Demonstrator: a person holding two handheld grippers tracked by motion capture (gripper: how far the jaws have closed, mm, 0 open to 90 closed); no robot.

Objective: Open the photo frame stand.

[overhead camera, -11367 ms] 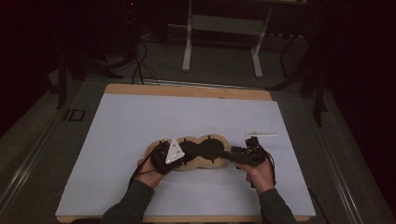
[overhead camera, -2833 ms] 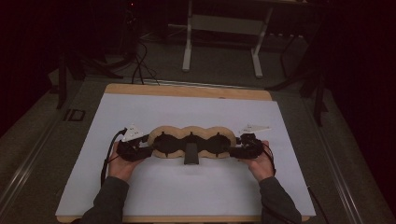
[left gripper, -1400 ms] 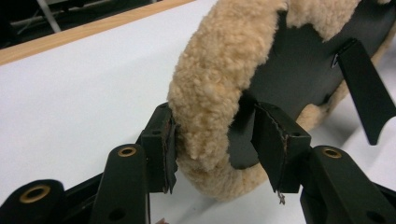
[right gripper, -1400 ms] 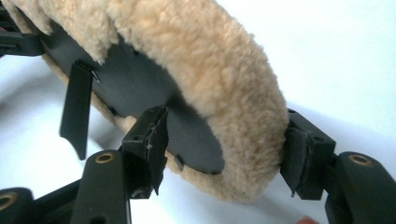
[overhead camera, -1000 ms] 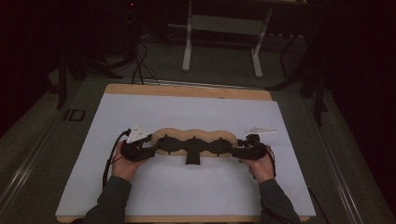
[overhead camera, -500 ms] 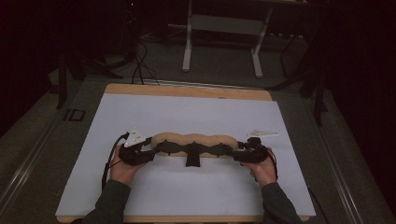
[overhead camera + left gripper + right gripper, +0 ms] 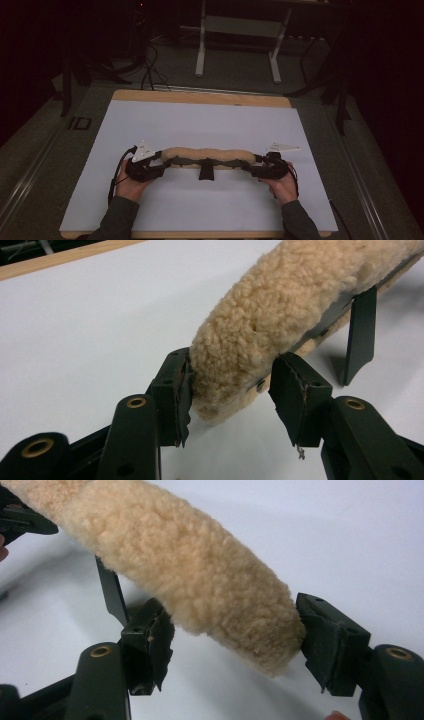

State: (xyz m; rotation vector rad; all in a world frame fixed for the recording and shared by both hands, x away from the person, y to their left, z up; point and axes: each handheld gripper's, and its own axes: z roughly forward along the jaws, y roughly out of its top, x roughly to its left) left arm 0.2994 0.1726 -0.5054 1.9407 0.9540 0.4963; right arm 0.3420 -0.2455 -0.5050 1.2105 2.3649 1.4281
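A long tan fleece pad (image 7: 210,155) lies folded into a roll across the white mat (image 7: 200,120), its dark lining along the near edge. A short black strap (image 7: 205,171) hangs from its middle down to the mat. My left gripper (image 7: 159,162) holds the pad's left end. In the left gripper view the fleece (image 7: 280,305) sits between the jaws of the left gripper (image 7: 230,390), pads against it. My right gripper (image 7: 254,167) holds the other end. In the right gripper view the fleece (image 7: 190,565) fills the right gripper (image 7: 232,630), and the strap (image 7: 112,592) shows behind.
The mat covers a wooden table whose bare edge (image 7: 200,97) shows at the back. Beyond it, on the dark floor, are a metal stand (image 7: 235,25) and loose cables (image 7: 145,75). Dark floor runs along both sides of the table.
The pad has closed from a lobed shape with its black inside showing into a narrow tan roll. Both hands stayed about where they were.
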